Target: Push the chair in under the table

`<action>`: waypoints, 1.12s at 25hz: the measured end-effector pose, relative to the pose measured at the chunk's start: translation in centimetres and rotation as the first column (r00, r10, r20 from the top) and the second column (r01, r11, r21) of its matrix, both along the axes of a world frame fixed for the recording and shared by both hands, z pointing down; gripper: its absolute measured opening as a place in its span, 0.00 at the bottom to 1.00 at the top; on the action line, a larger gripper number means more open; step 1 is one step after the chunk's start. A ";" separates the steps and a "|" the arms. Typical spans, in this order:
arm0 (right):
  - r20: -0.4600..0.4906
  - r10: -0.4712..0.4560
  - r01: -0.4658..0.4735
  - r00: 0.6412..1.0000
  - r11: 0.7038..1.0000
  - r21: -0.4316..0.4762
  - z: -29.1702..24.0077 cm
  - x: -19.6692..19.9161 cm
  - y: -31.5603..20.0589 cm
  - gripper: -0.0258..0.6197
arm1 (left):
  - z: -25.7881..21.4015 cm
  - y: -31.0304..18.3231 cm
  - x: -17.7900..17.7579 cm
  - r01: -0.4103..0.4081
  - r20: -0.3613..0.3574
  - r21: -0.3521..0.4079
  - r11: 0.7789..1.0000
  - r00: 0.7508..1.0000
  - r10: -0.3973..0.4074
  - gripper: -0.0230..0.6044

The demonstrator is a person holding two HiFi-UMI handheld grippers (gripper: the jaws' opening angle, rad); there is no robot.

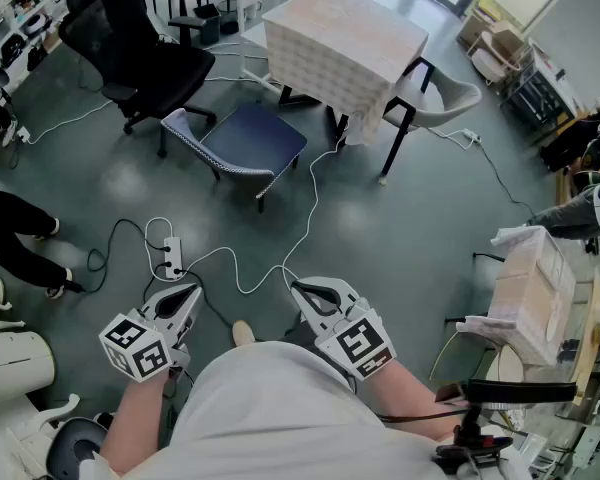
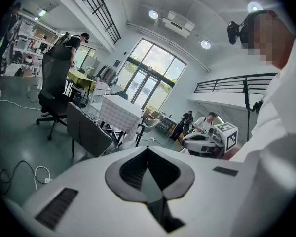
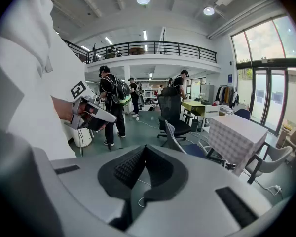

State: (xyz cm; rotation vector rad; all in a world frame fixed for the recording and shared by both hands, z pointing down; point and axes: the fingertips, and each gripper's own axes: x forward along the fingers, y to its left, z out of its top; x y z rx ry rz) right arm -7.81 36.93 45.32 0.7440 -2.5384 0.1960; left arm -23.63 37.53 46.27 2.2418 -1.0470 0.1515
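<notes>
The grey floor (image 1: 400, 238) carries everything. A table (image 1: 345, 43) with a checked cloth stands toward the far middle of it. A black office chair (image 1: 145, 53) stands left of the table, near the far-left corner of the floor. The chair (image 1: 250, 140), with a blue seat and a patterned back, stands between the two. It is just off the table's near-left side, its seat clear of the tabletop and not under it. A pale shell chair (image 1: 445, 93) sits at the table's right side. A stack of wrapped boxes (image 1: 530, 278) stands by the right edge of the floor.

A white cable (image 1: 310, 203) runs from the table's near corner past the chair's right side toward the person. It loops over to a power strip (image 1: 170, 258) on the floor ahead of the left gripper (image 1: 185, 293).

That gripper and the right gripper (image 1: 305, 293) are held low before the person, well apart from the chair. Each has its jaws closed together on nothing.
</notes>
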 end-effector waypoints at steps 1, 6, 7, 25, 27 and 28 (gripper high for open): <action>0.002 -0.004 0.004 1.000 1.000 0.000 0.0 0.1 0.1 0.06 | 0.0 -0.2 0.1 0.000 0.001 0.001 1.000 1.000 0.000 0.05; 0.002 -0.004 0.004 1.000 1.000 -0.002 0.0 2.5 -0.8 0.06 | 0.1 -2.1 1.7 0.034 -0.016 -0.009 0.999 0.999 -0.034 0.05; 0.003 -0.002 0.002 1.000 1.000 -0.001 -0.1 3.3 -1.4 0.06 | -0.1 -2.7 2.3 0.049 -0.025 -0.010 0.999 0.998 -0.049 0.05; 0.035 0.083 -0.082 0.996 0.996 -0.029 2.2 14.7 -11.8 0.29 | 1.6 -15.3 6.6 0.267 0.028 -0.097 0.959 0.964 -0.266 0.24; 0.037 0.091 -0.090 0.995 0.996 -0.028 2.4 14.7 -13.4 0.30 | 2.5 -17.8 5.2 0.312 -0.003 -0.128 0.941 0.949 -0.315 0.28; 0.035 0.097 -0.096 0.995 0.995 -0.031 2.5 14.7 -14.2 0.30 | 3.0 -19.2 4.4 0.334 -0.009 -0.140 0.932 0.941 -0.339 0.28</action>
